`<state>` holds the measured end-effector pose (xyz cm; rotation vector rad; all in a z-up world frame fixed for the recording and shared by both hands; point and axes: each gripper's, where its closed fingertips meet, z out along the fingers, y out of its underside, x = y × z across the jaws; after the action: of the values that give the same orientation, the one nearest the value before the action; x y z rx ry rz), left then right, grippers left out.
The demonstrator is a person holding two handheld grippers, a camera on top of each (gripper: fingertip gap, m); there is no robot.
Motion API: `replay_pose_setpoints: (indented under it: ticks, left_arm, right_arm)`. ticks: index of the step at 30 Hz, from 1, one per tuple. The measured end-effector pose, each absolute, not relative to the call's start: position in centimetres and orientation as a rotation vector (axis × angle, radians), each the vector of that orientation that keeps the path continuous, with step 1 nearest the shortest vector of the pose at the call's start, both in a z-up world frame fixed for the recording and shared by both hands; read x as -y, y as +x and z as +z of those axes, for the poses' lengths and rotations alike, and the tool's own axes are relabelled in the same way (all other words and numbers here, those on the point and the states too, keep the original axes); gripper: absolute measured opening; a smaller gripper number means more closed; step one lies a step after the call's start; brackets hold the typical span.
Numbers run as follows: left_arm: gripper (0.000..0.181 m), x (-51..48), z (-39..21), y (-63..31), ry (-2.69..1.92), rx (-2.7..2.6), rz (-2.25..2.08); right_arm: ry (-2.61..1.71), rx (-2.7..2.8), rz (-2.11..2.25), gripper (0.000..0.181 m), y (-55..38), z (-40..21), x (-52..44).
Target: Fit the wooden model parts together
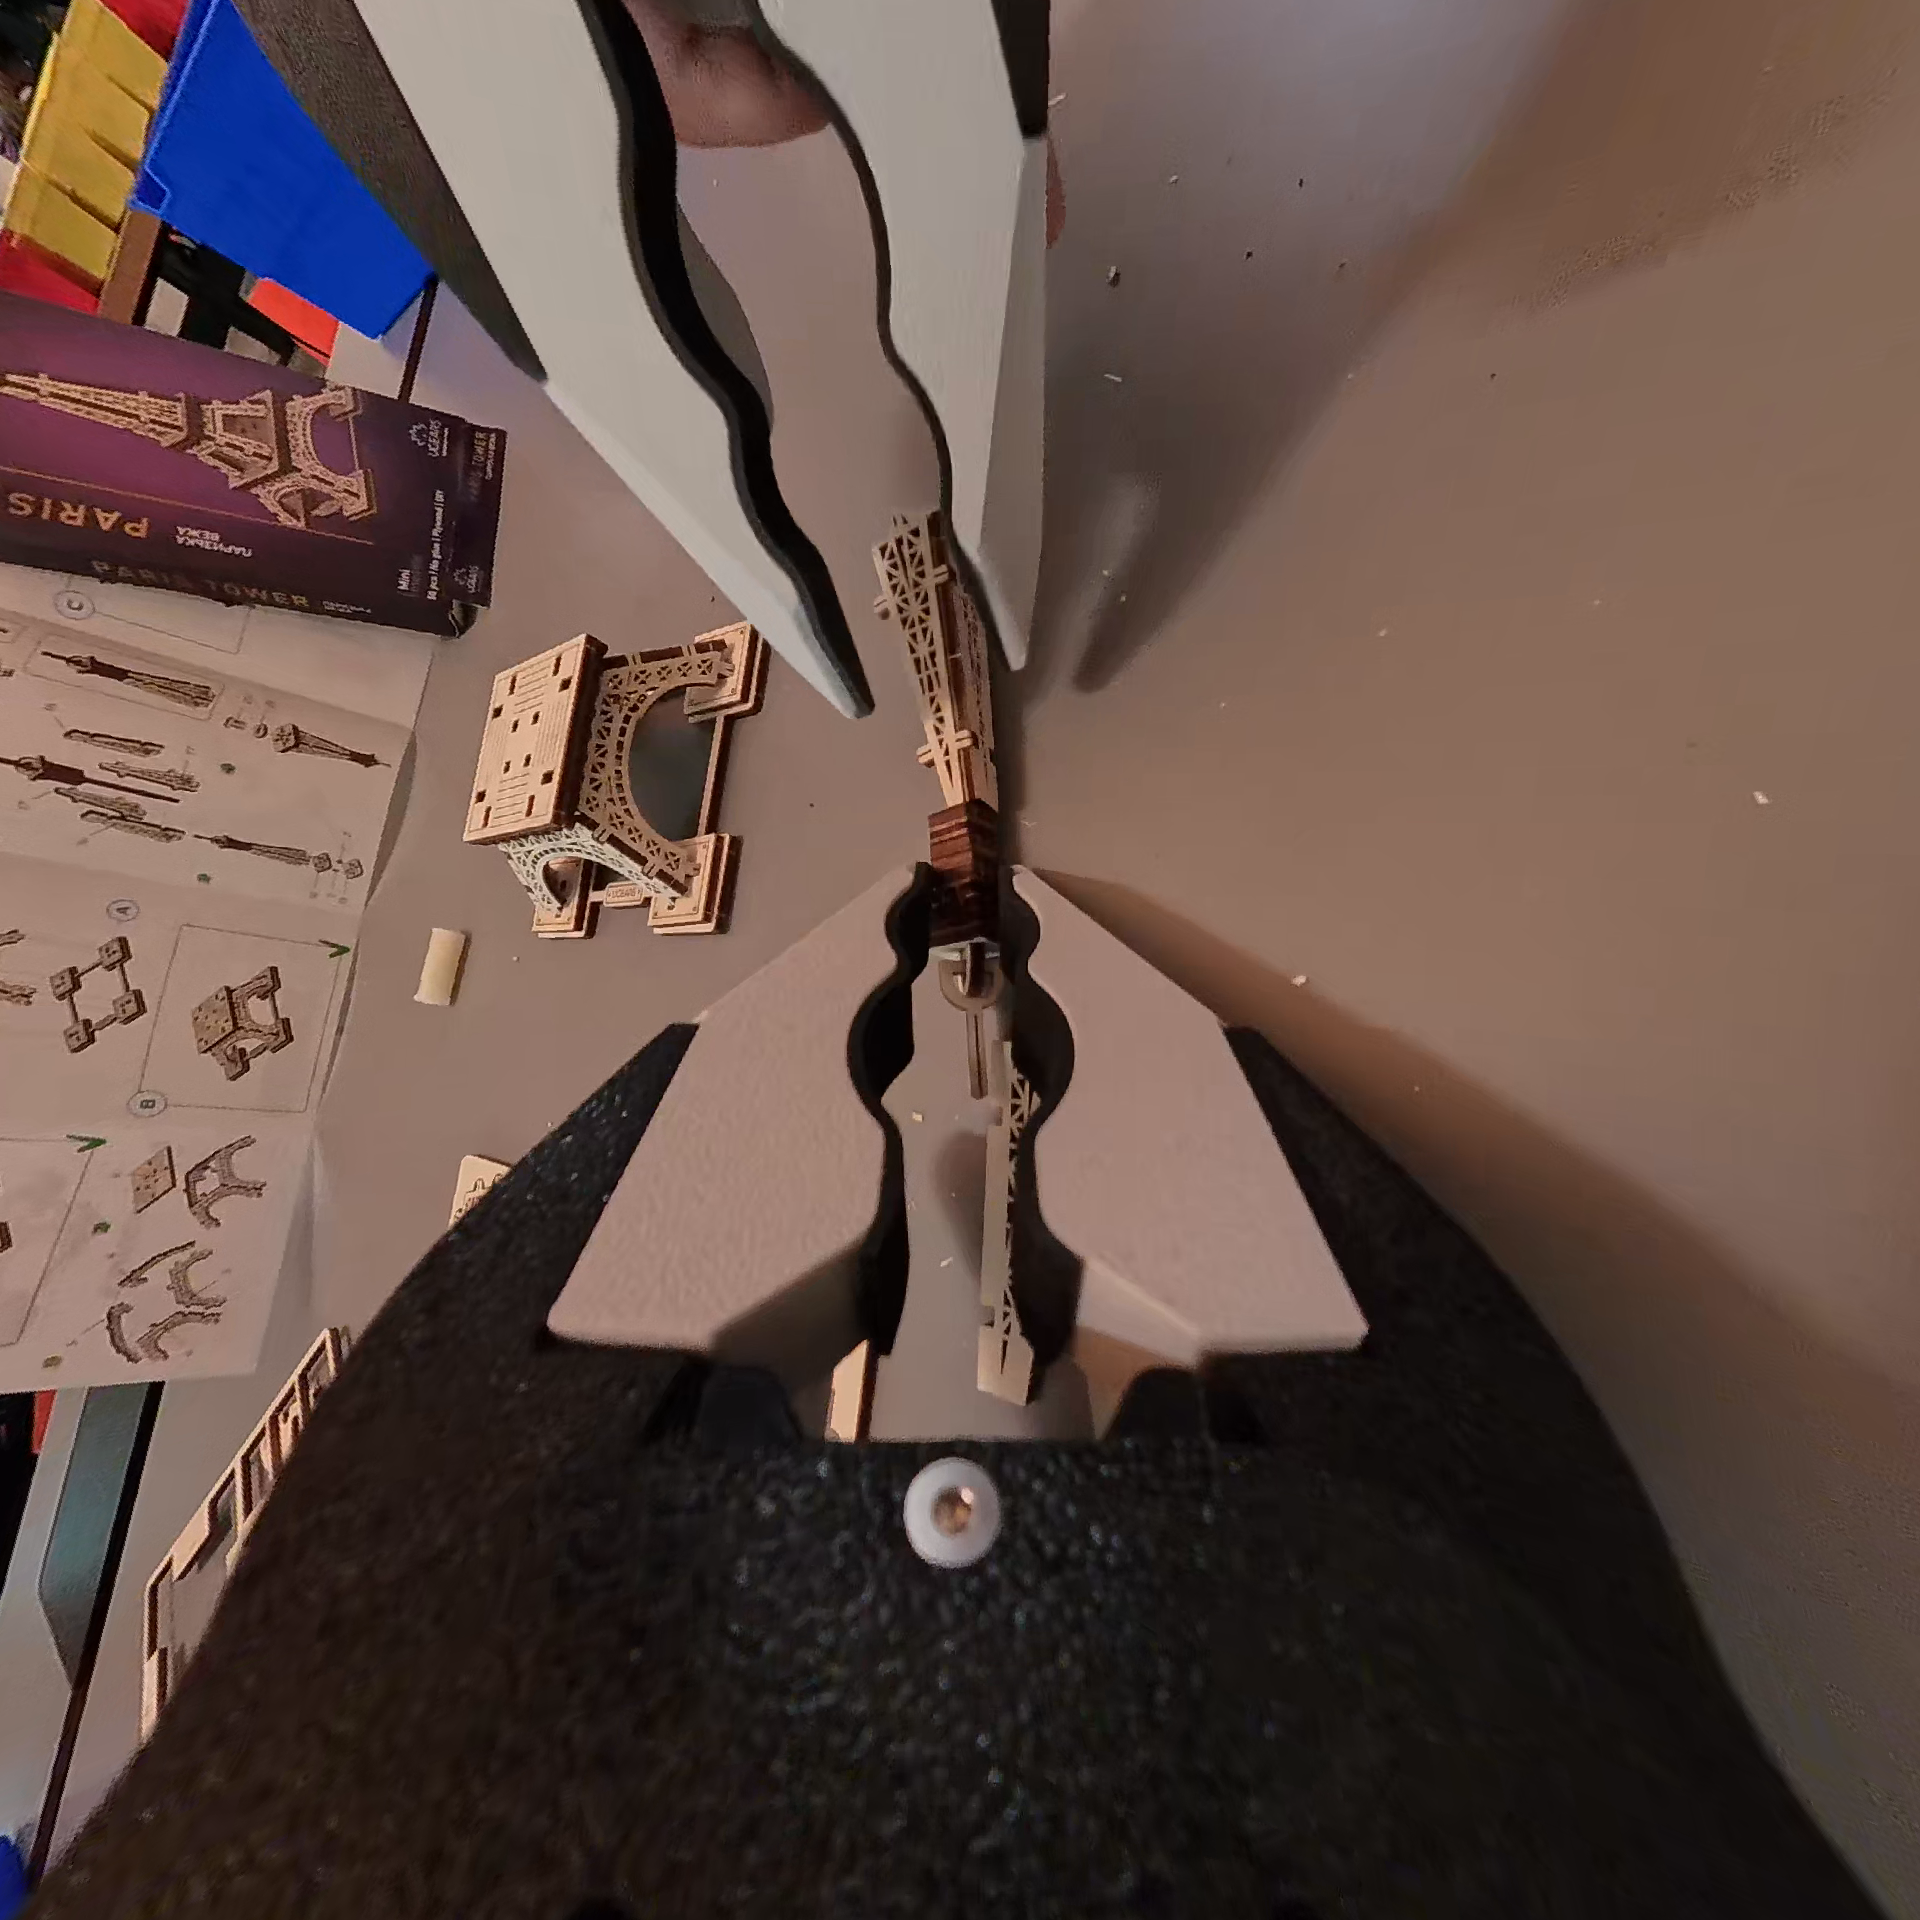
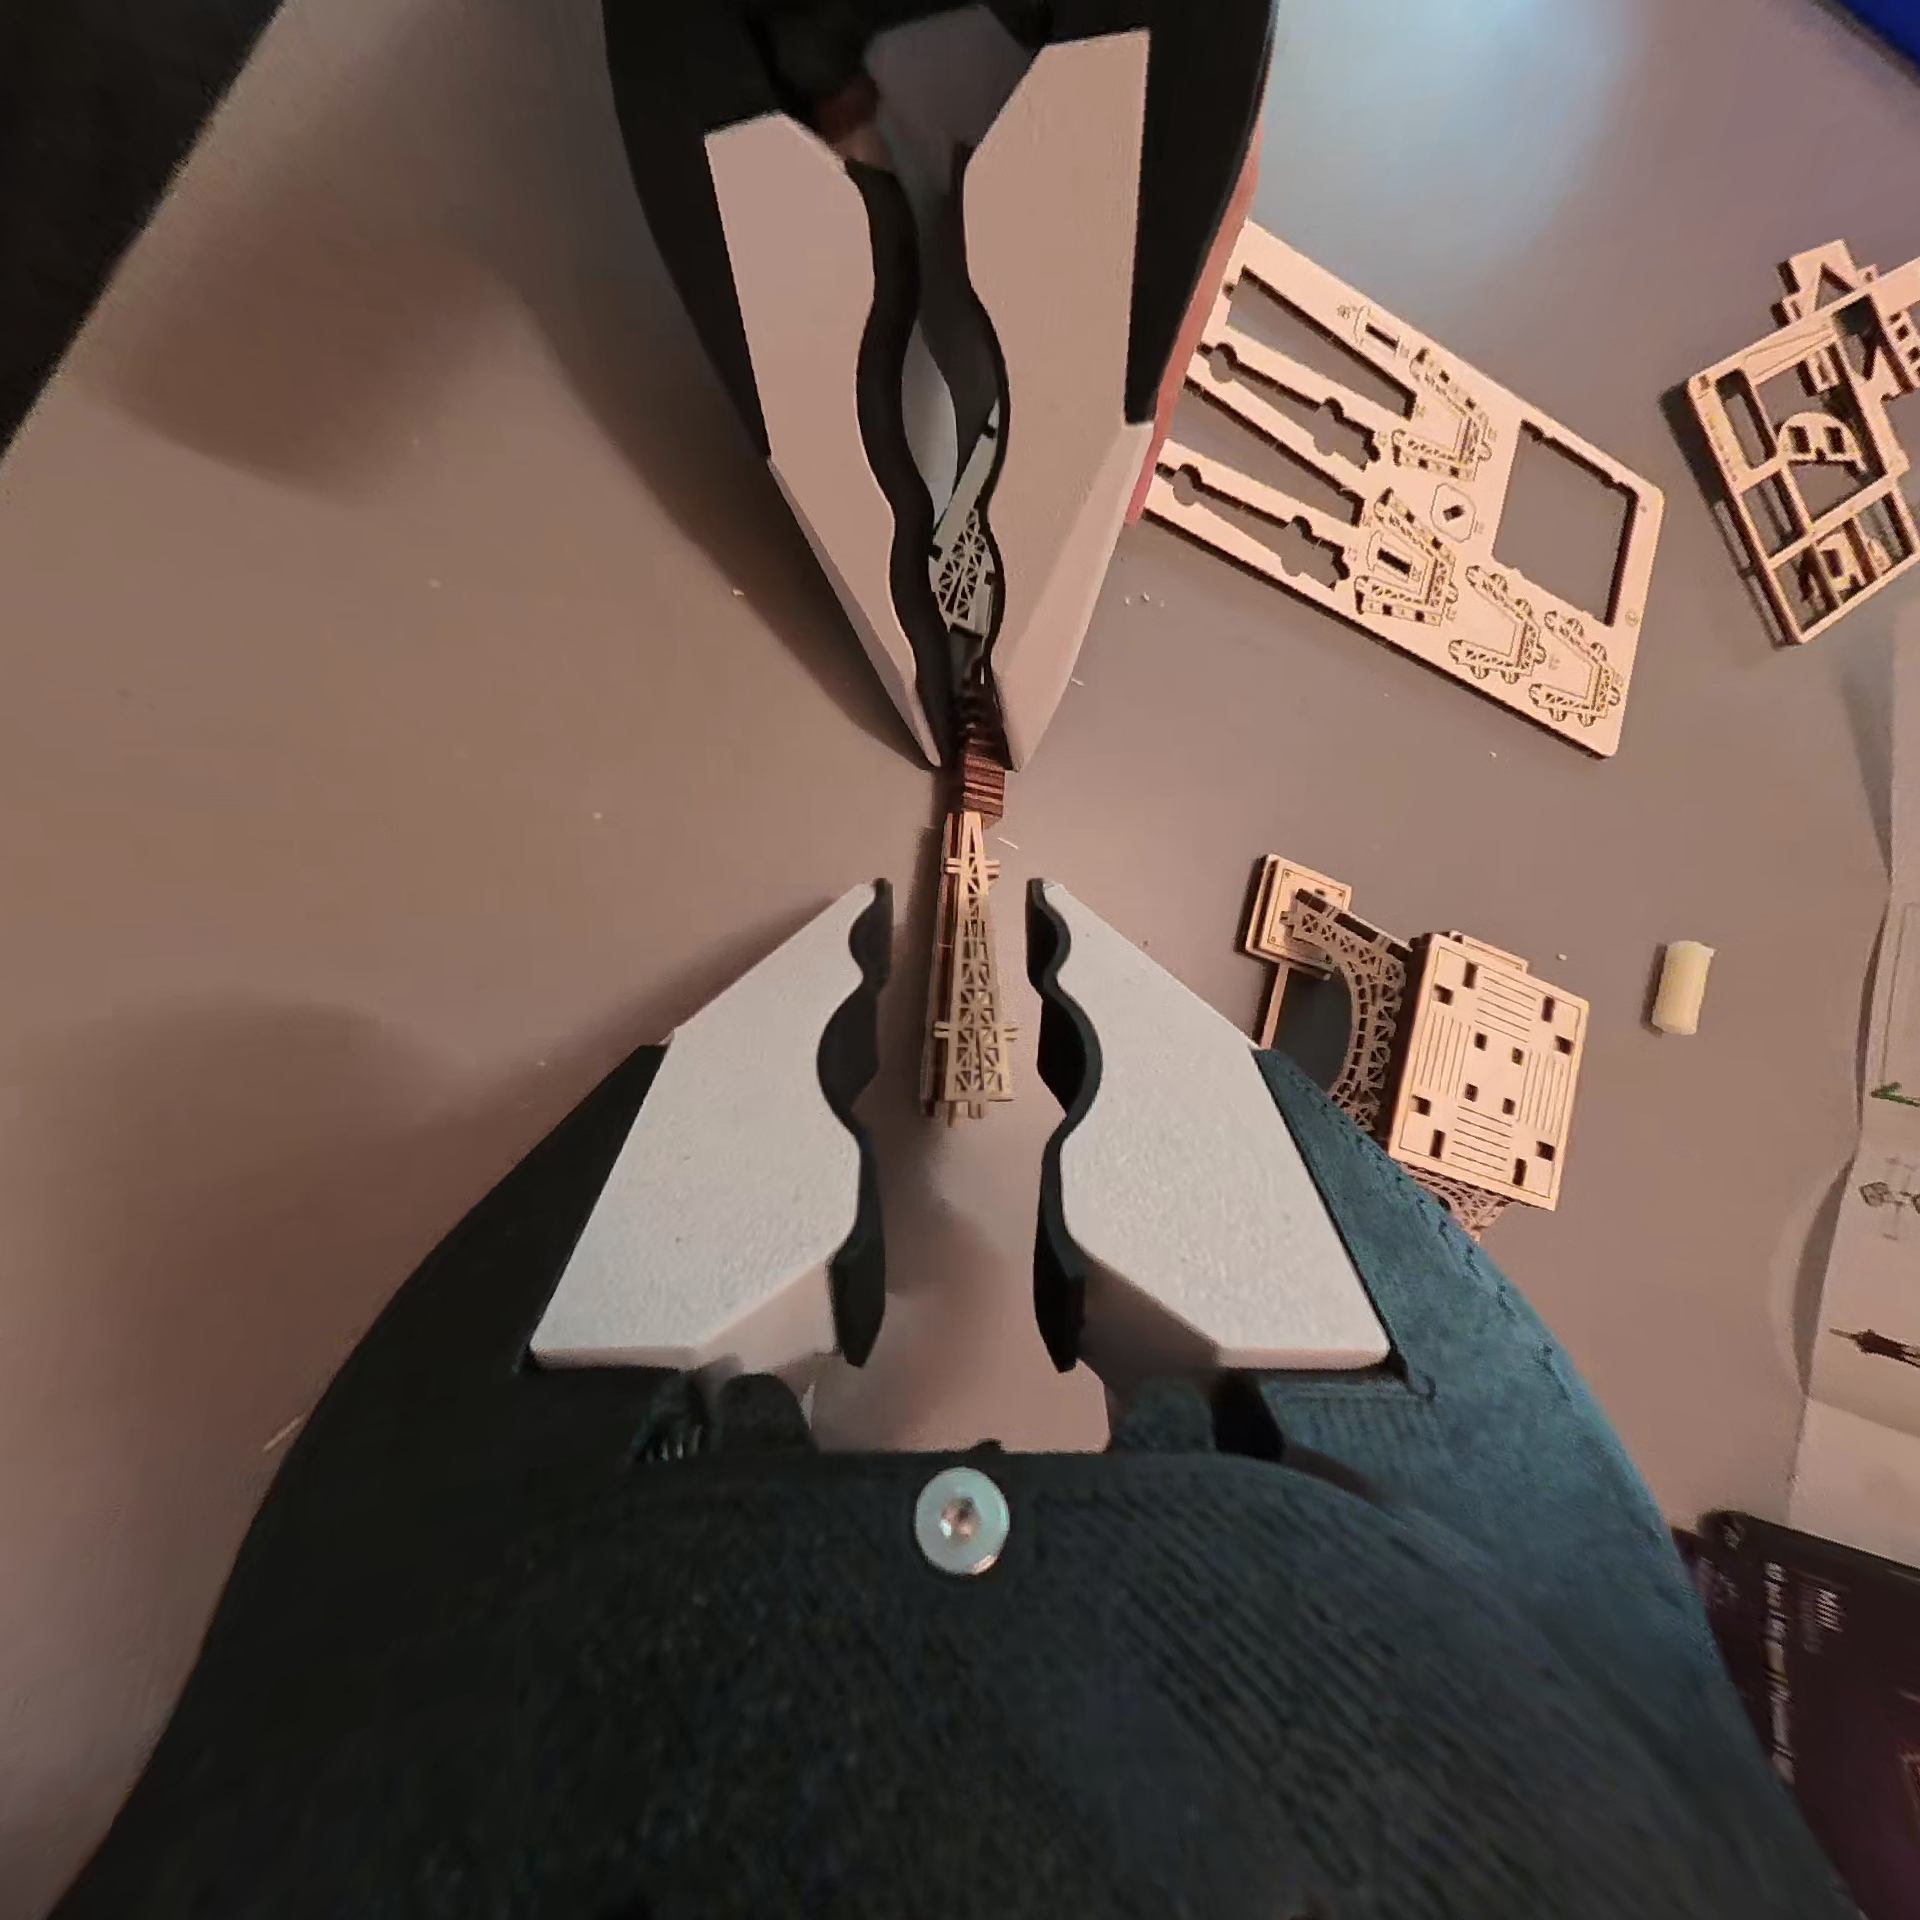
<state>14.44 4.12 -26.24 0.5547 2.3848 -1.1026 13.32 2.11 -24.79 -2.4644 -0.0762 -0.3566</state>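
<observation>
The wooden spire [image 2: 968, 966] hangs in the air between the two claws, above the grey table [image 2: 416, 727]. The left claw [image 1: 964, 883] is pinched tight on its dark stacked collar [image 1: 961, 831], a lattice strip running back between the fingers. The right claw [image 2: 958, 904] is spread apart around the spire's wider end, its pads not touching it. Off to the side lie the arched tower base [image 1: 613, 774], punched-out sheets [image 2: 1392, 499], an instruction leaflet [image 1: 187, 935] and the box [image 1: 229, 499].

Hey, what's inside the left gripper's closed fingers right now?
The left gripper is clamped on the dark stacked-wood collar of the pale wooden lattice spire. Behind it, more lattice runs back between the fingers. The pads cover the collar's clamped faces.
</observation>
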Motion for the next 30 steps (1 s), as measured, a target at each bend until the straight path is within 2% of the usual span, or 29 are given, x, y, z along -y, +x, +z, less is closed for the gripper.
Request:
replay_pose_setpoints:
  ticks: [7,12,30]
  left_arm:
    - [0.010,-4.1,-26.2,14.4,0.561,-2.366,-1.103]
    - [0.010,-4.1,-26.1,14.4,0.554,-2.366,-1.112]
    - [0.010,-4.0,-26.1,14.2,0.620,-2.349,-1.125]
  right_arm:
    - [-2.475,0.110,-0.434,0.027,14.1,-25.8,-3.2]
    - [-2.474,0.104,-0.440,0.013,14.3,-26.1,-3.5]
    - [-2.396,-0.102,-0.088,0.008,13.8,-26.1,-3.6]
